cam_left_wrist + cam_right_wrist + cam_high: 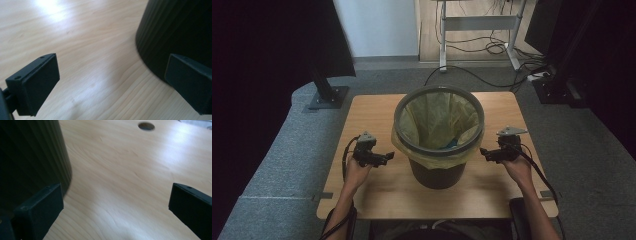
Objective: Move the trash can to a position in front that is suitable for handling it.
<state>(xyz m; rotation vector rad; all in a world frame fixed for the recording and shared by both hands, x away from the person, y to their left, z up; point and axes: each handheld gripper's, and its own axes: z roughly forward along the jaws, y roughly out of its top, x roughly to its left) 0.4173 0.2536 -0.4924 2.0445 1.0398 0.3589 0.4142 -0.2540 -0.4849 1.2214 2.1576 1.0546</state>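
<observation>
Ribbed black round bin [438, 170], yellow liner [437, 120]; both hand-held grippers [388, 157] [483, 152] spread wide, wood-grain table [377, 195].

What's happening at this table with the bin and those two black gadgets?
A person sits at a light wooden table holding a black two-jaw tool in each hand. The left tool and the right tool flank a dark round plastic bin lined with a yellowish plastic bag, something blue lying inside. Both tools are open, close to the bin's sides, gripping nothing.
</observation>
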